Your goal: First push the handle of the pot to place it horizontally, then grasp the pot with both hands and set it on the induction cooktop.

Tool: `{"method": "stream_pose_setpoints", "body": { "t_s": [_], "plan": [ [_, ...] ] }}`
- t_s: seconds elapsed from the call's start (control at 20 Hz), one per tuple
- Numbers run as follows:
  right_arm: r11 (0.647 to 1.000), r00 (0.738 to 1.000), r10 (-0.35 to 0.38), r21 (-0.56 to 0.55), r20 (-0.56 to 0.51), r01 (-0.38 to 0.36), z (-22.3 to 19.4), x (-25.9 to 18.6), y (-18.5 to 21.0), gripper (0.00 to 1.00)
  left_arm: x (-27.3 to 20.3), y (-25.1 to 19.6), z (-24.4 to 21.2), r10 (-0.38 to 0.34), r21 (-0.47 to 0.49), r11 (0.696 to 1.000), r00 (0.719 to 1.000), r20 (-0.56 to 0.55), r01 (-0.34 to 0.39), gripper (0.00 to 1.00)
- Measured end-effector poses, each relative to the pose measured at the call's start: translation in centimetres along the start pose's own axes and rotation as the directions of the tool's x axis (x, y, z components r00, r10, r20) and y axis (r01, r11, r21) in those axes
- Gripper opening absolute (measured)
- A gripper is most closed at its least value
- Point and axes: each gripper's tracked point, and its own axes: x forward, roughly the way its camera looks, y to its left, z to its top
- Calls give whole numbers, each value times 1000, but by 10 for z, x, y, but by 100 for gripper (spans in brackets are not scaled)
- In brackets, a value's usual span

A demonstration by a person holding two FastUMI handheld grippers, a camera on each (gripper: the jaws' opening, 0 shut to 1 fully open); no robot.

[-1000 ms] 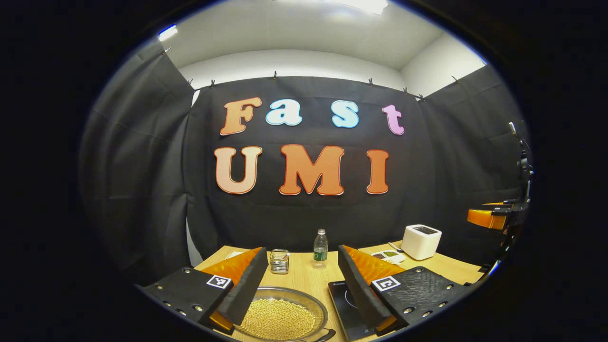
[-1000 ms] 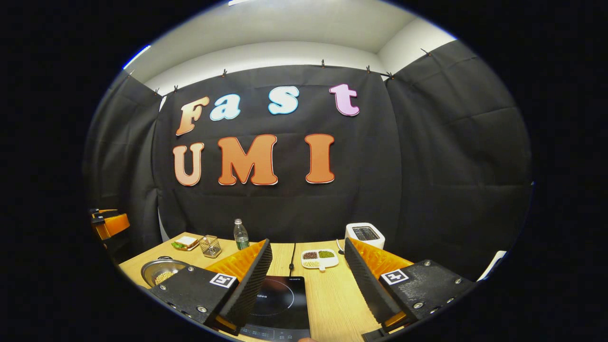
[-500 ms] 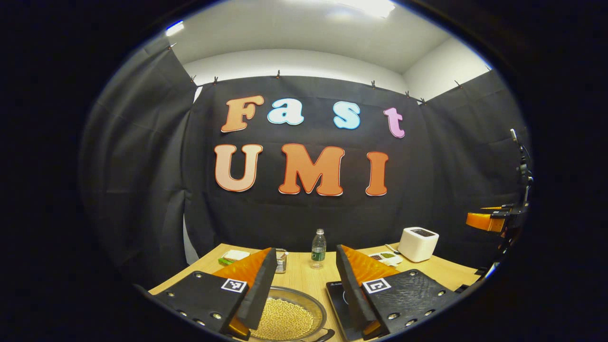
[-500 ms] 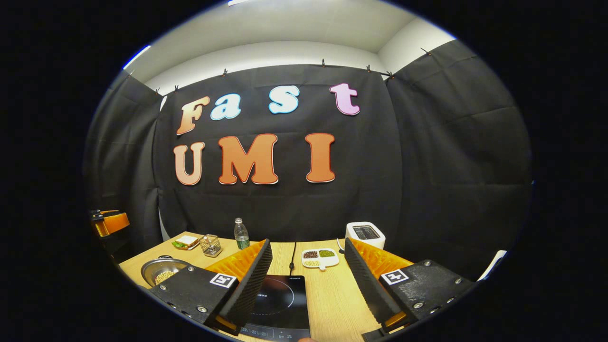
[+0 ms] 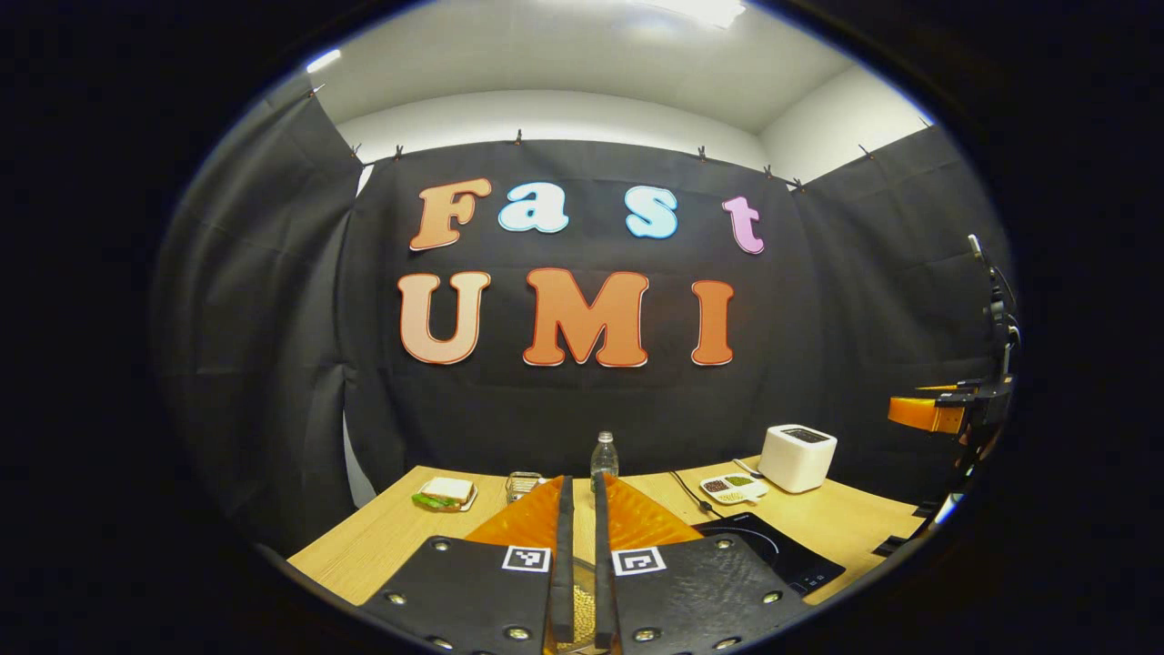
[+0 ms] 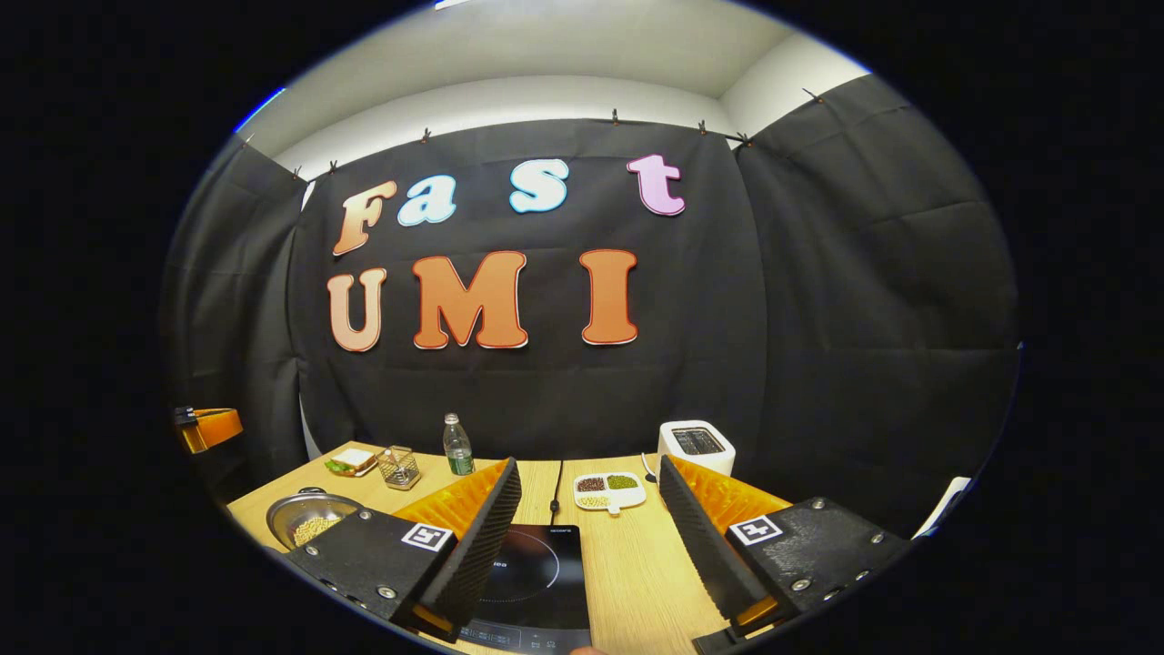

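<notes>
A steel pot [image 6: 305,520] holding yellow beans sits on the wooden table at the left in the right gripper view. In the left gripper view a sliver of its beans [image 5: 582,611] shows in the narrow slit between my fingers. My left gripper [image 5: 582,482] is shut above the pot with nothing pinched between its fingers. The black induction cooktop [image 6: 536,569] lies flat under my right gripper [image 6: 588,466], which is open and holds nothing. The cooktop [image 5: 773,546] lies to the right of the pot. The pot's handles are hidden.
At the back of the table [image 6: 637,582] stand a water bottle [image 6: 456,446], a white toaster [image 6: 696,446], a divided dish of beans [image 6: 607,489], a wire basket [image 6: 398,467] and a sandwich plate [image 6: 350,462]. A cable [image 6: 556,487] runs back from the cooktop.
My left gripper has gone from open to shut and its view has swung left, so the pot is now mostly hidden under the fingers. The right gripper has barely moved.
</notes>
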Motion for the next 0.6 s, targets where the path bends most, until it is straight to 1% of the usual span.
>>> {"method": "stream_pose_setpoints", "body": {
  "t_s": [0.05,0.1,0.15,0.2,0.4,0.5,0.6],
  "plan": [
    [1000,1000,-1,0,0,1,-1,0,0,95,-1,-1,0,0,7,1000,1000,-2,0,6],
    [1000,1000,-3,2,-1,3,-2,1,-1,100,-1,0,1,-1,2,1000,1000,6,1,5],
    [1000,1000,-4,3,0,4,-2,0,-1,95,-2,-3,1,-11,-11,1000,1000,9,11,2],
    [1000,1000,-4,4,-1,4,-4,1,0,100,-3,-5,0,-20,-19,1000,1000,7,20,2],
    [1000,1000,-3,4,-7,3,-7,4,2,100,-12,-5,-10,-29,7,1000,1000,-12,29,2],
    [1000,1000,0,4,-6,0,-8,3,3,100,-17,-5,-20,-39,-12,999,999,-34,39,2],
    [1000,1000,2,1,-6,-2,-9,3,4,100,-25,0,-31,-34,-21,999,998,-54,33,2]
  ]
}}
